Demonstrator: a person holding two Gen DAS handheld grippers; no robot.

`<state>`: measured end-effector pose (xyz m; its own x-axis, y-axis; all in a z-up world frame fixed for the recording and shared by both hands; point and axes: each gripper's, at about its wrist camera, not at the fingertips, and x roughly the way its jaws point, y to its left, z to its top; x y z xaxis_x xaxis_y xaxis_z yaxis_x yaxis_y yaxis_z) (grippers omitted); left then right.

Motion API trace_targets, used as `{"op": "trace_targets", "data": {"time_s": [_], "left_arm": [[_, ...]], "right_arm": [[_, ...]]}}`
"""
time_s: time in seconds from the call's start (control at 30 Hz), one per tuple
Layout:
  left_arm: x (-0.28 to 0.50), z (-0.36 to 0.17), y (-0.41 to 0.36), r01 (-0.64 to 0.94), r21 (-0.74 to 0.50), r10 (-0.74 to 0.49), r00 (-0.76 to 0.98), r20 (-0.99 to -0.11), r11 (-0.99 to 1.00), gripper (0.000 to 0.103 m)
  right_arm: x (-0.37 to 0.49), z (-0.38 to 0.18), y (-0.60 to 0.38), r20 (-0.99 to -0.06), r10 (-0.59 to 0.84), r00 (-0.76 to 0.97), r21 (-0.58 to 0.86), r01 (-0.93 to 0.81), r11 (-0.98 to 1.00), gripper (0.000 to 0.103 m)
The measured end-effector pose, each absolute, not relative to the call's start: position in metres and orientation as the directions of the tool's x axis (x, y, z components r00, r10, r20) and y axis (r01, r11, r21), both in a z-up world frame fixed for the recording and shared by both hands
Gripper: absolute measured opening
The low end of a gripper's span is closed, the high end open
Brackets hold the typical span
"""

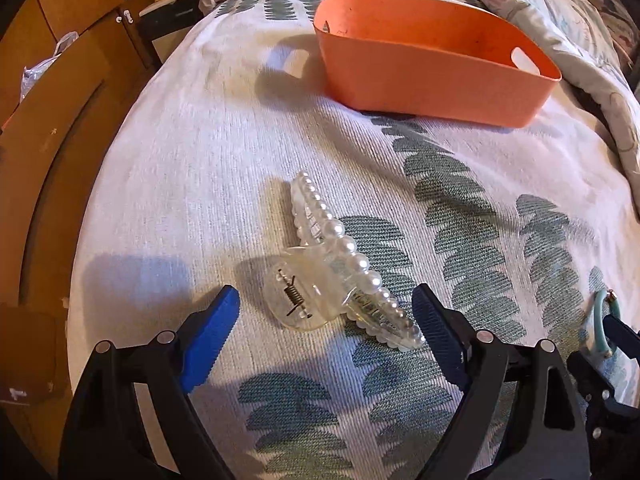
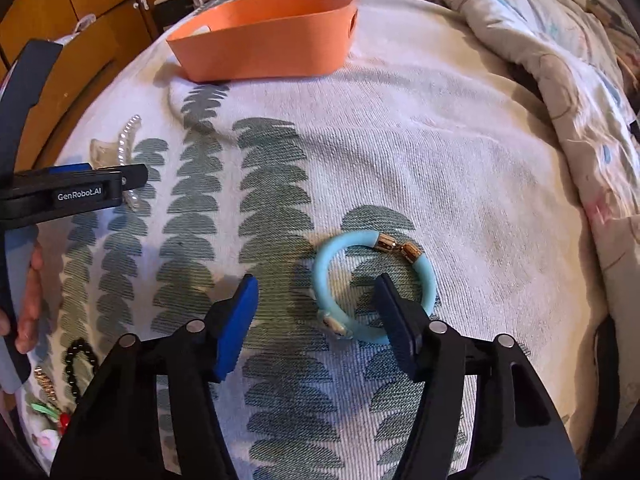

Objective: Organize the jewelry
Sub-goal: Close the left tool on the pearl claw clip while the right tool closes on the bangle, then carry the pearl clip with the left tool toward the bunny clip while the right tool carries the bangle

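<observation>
A clear claw hair clip [image 1: 320,280] edged with pearls lies on the leaf-patterned bedspread. My left gripper [image 1: 325,294] stands open around it, one blue pad on each side, neither touching. The clip [image 2: 106,150] also shows at the left of the right wrist view, partly behind the left gripper's black body [image 2: 80,190]. A pale blue bangle [image 2: 428,280] with gold end caps lies flat on the bedspread. My right gripper [image 2: 317,280] is open over its left side, with the right finger inside the ring and the left finger outside. An orange basket [image 1: 432,68] [image 2: 264,48] stands farther back.
A black bead bracelet [image 2: 80,356], a gold chain [image 2: 44,380] and small green and red pieces [image 2: 48,412] lie at the near left. A crumpled quilt [image 2: 580,100] borders the right side. Wooden cabinets [image 1: 60,100] run along the bed's left edge. A hand [image 2: 30,304] holds the left gripper.
</observation>
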<state>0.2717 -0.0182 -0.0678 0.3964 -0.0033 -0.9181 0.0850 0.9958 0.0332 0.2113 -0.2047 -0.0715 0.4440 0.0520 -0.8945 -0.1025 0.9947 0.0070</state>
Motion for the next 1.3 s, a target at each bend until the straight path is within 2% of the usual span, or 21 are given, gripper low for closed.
{"op": "trace_targets", "data": {"time_s": [0.17,0.23,0.33,0.37,0.43,0.57,0.6,0.67,0.7,1.3], "left_arm": [[0.272,-0.073,-0.021,0.097,0.052,0.008,0.407,-0.913,0.994,0.087],[0.271,-0.073,-0.021,0.103,0.057,0.009,0.415,-0.91,0.993,0.087],[0.269,-0.072,-0.021,0.105,0.074,0.021,0.433,-0.901,0.992,0.077],[0.269,-0.071,-0.022,0.109,0.082,0.026,0.439,-0.898,0.991,0.069],[0.268,-0.069,-0.022,0.115,0.083,0.024,0.44,-0.898,0.99,0.067],[0.266,-0.067,-0.016,0.111,0.072,0.015,0.442,-0.897,0.991,0.054],[0.266,-0.066,-0.014,0.112,0.068,0.012,0.443,-0.897,0.991,0.04],[0.267,-0.064,-0.01,0.113,0.054,-0.002,0.442,-0.897,0.992,0.024],[0.267,-0.064,-0.008,0.113,0.043,-0.011,0.437,-0.9,0.993,0.022],[0.252,-0.038,0.018,0.105,-0.013,-0.061,0.468,-0.882,0.994,0.012]], "right_arm": [[0.211,-0.069,-0.215,-0.891,0.037,0.452,0.007,-0.068,0.998,0.033],[0.211,-0.069,-0.218,-0.893,0.046,0.448,0.019,-0.066,0.998,0.03],[0.209,-0.067,-0.217,-0.893,0.032,0.45,0.004,-0.064,0.998,0.021],[0.209,-0.066,-0.216,-0.892,0.035,0.451,0.006,-0.066,0.998,0.017],[0.208,-0.065,-0.215,-0.891,0.033,0.453,0.005,-0.063,0.998,0.016],[0.206,-0.063,-0.216,-0.891,0.047,0.451,0.019,-0.066,0.998,0.016],[0.206,-0.063,-0.217,-0.891,0.051,0.451,0.025,-0.065,0.998,0.015],[0.205,-0.059,-0.218,-0.885,0.064,0.462,0.041,-0.059,0.997,0.014],[0.204,-0.057,-0.219,-0.883,0.065,0.465,0.041,-0.06,0.997,0.014],[0.181,-0.008,-0.226,-0.822,0.13,0.555,0.116,-0.061,0.991,0.011]]}}
